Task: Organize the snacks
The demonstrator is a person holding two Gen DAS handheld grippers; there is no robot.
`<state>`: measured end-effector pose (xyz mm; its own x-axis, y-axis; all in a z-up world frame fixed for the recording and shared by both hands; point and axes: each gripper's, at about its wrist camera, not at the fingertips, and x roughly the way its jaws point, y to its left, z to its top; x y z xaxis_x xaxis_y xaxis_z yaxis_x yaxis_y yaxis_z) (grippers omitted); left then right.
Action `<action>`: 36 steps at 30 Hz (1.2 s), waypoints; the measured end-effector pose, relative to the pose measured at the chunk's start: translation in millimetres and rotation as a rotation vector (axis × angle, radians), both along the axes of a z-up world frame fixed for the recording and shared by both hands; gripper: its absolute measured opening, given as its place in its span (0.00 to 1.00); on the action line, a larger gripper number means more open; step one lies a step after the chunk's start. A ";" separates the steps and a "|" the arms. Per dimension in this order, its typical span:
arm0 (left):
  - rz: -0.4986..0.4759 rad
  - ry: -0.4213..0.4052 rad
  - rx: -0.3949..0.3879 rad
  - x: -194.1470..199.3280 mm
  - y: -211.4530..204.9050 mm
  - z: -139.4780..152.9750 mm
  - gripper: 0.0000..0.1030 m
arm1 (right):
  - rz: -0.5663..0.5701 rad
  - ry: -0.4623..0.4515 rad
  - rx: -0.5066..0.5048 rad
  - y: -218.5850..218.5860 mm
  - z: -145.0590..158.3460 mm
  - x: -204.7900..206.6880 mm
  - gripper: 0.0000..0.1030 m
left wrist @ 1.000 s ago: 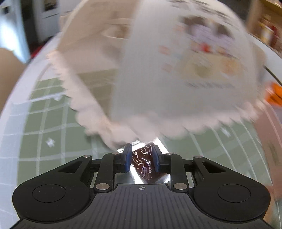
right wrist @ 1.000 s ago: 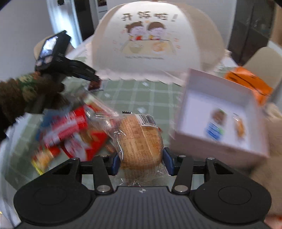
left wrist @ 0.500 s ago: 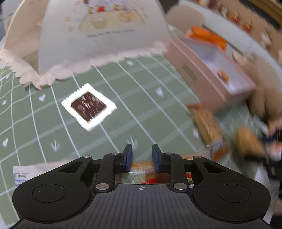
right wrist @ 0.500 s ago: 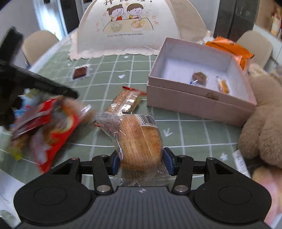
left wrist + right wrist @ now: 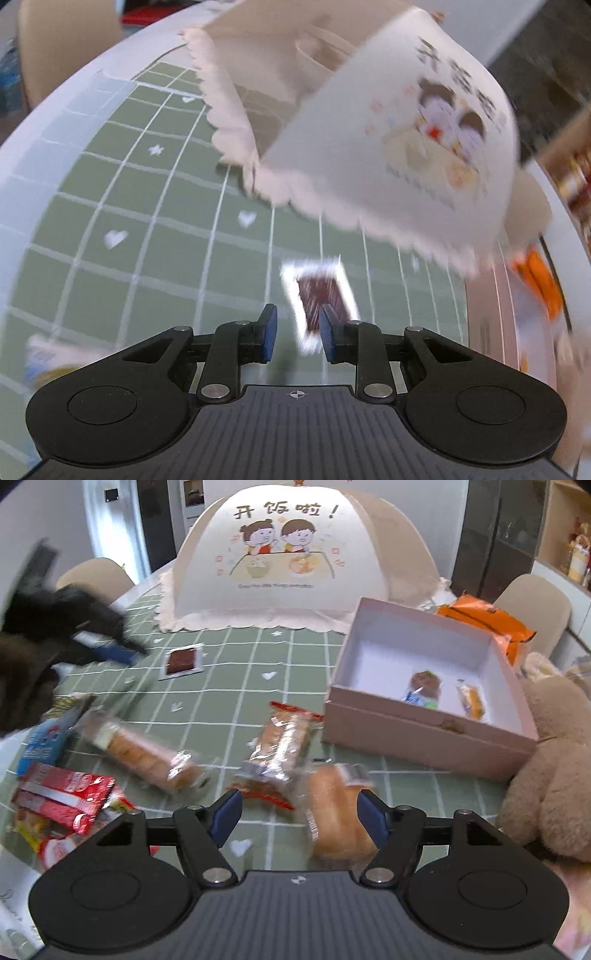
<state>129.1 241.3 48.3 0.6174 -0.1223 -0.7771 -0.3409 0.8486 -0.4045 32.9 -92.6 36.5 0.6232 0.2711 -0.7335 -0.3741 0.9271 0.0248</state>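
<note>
Right wrist view shows my right tool point(image 5: 297, 818) with its jaws opening and a wrapped bun point(image 5: 338, 814) lying between them; the right pad is at the bun's side, the left pad stands clear, so I judge the bun released onto the bench point(image 5: 229, 701) rather than gripped; it lies short of the pink box point(image 5: 428, 734), which already holds two small snacks; if the aim was the box, this bun has landed outside it and will need another pick; the loose wrapper could also catch on a pad as I pull away and drag the bun toward the teddy bear point(image 5: 550, 771); the biscuit packet point(image 5: 282, 738) lies just beside the bun, and a careless sweep could knock it. Left wrist view shows my left tool point(image 5: 297, 334) empty, its jaws narrowly parted, hovering over a small brown sachet point(image 5: 319, 299) on the green checked cloth point(image 5: 110, 192); the picture is blurred, so my aim is unsure; the sachet is flat and thin, and pads this close together may slide over it or pinch the cloth with it; the frilled food cover point(image 5: 369, 147) hangs near, and a high approach could snag its edge; red packets point(image 5: 62, 797) and a long cake roll point(image 5: 144, 755) wait unsorted.
</note>
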 end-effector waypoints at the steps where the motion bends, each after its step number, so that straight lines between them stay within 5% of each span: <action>1: 0.000 -0.005 0.035 11.6 -6.2 -2.4 0.27 | 0.002 0.004 0.001 1.1 0.3 -2.6 0.67; 4: -0.045 -0.001 0.166 41.1 -28.4 -13.7 0.27 | 0.011 -0.001 -0.024 3.3 0.0 -12.5 0.67; 9: -0.175 -0.028 0.234 49.8 -54.7 -23.2 0.28 | 0.017 -0.015 -0.053 -6.4 1.9 -20.7 0.67; 13: -0.350 -0.047 0.197 15.4 -85.0 -23.5 0.27 | -0.013 -0.016 -0.037 -18.3 2.9 -11.4 0.67; 20: -0.512 -0.041 0.049 -50.0 -116.7 -22.5 0.27 | -0.003 -0.006 -0.011 -18.7 1.4 10.7 0.67; 23: -0.477 -0.105 0.101 -88.5 -123.4 -4.0 0.27 | 0.036 -0.035 -0.023 -6.7 4.6 14.3 0.67; 26: -0.458 -0.128 0.010 -127.8 -120.3 16.7 0.27 | 0.084 -0.056 -0.015 5.5 8.7 15.5 0.66; 30: -0.539 -0.038 -0.126 -171.8 -121.3 19.4 0.27 | 0.199 -0.052 0.018 27.3 10.6 17.7 0.63; 36: -0.555 0.130 -0.130 -209.8 -126.3 -11.4 0.27 | 0.327 -0.024 -0.017 81.6 -6.2 40.1 0.63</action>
